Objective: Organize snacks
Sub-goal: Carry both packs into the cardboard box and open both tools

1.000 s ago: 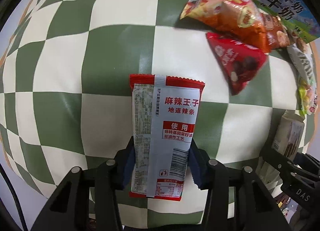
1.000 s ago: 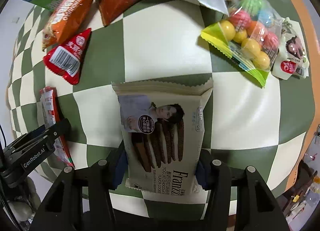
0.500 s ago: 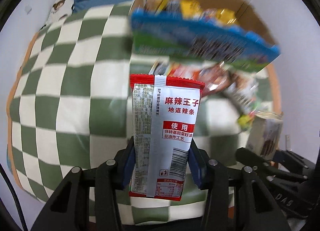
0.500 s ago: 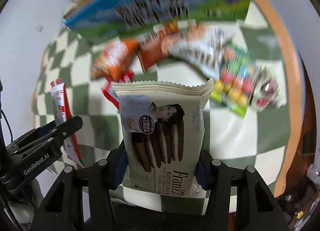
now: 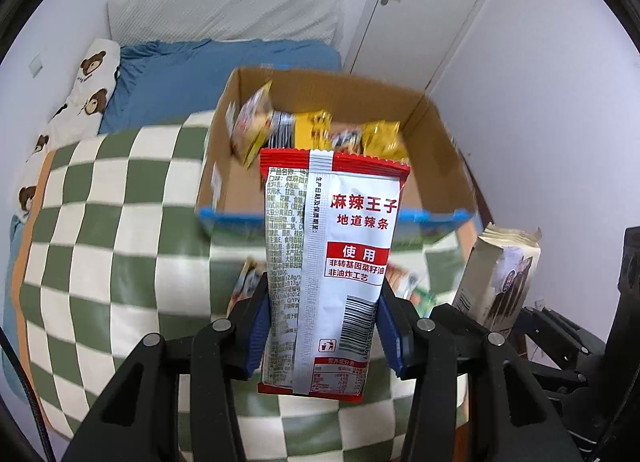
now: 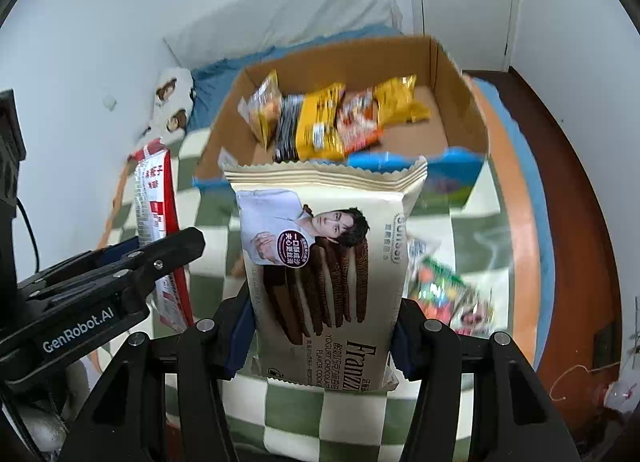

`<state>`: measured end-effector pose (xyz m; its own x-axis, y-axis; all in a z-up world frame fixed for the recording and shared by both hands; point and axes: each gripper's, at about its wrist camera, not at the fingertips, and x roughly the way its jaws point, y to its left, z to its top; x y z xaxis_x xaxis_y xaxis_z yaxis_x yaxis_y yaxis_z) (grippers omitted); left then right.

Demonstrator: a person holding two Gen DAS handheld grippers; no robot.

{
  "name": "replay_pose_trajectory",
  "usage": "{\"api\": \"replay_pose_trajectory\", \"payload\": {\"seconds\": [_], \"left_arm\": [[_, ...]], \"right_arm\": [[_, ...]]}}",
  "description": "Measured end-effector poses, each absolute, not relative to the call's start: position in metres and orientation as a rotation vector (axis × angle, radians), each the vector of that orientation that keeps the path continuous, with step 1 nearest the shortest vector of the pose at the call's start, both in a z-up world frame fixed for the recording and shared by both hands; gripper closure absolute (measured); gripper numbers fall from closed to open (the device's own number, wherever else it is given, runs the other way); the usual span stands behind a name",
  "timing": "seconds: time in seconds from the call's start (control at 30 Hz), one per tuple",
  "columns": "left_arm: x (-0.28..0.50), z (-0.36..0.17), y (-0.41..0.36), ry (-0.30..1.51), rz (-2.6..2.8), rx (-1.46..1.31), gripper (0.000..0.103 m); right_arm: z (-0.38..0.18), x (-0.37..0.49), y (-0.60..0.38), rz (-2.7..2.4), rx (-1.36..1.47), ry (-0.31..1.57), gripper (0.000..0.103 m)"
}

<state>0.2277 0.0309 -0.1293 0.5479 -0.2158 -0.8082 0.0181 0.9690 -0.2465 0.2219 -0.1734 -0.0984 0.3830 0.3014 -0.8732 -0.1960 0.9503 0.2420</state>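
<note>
Gripping one packet each, both tools face the open cardboard box (image 5: 436, 150) in the upper middle of either frame. The left tool (image 5: 324, 326) is clamped on the red-and-white spicy strip packet (image 5: 332, 262), held upright by its lower half so the top edge leads toward the box. The right tool (image 6: 320, 330) is clamped the same way on the cream cookie packet (image 6: 324, 262). Several snacks (image 6: 320, 126) already lie along the box's far wall, probably leaving the near floor free. Loose packets (image 6: 444, 290) remain on the checkered blanket (image 5: 100, 222).
</note>
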Motion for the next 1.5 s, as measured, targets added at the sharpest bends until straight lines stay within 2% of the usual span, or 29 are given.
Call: {"api": "replay_pose_trajectory", "payload": {"seconds": [0.27,0.6,0.77,1.1,1.17,1.4,1.5], "left_arm": [[0.326,-0.128,0.041,1.107,-0.142,-0.276,0.059],[0.440,-0.199,0.059,1.357,-0.078,-0.299,0.058],[0.458,-0.243,0.059,1.469,-0.035,-0.266,0.058],[0.449,-0.280,0.055,1.547,0.001,-0.230,0.056],[0.447,-0.283,0.055,1.555,0.000,-0.239,0.052],[0.442,-0.272,0.042,1.513,-0.041,-0.244,0.025],[0.439,-0.264,0.038,1.489,-0.033,-0.230,0.022]], "right_arm": [[-0.085,0.313,-0.177,0.309,0.142,1.119,0.044],[-0.140,0.441,-0.187,0.224,0.102,1.267,0.044],[-0.181,0.470,-0.191,0.191,0.071,1.362,0.044],[-0.228,0.477,-0.195,0.178,0.027,1.491,0.043],[-0.237,0.478,-0.192,0.186,0.017,1.539,0.042],[-0.242,0.471,-0.181,0.203,-0.007,1.556,0.022],[-0.239,0.470,-0.176,0.198,-0.008,1.549,0.018]]}}
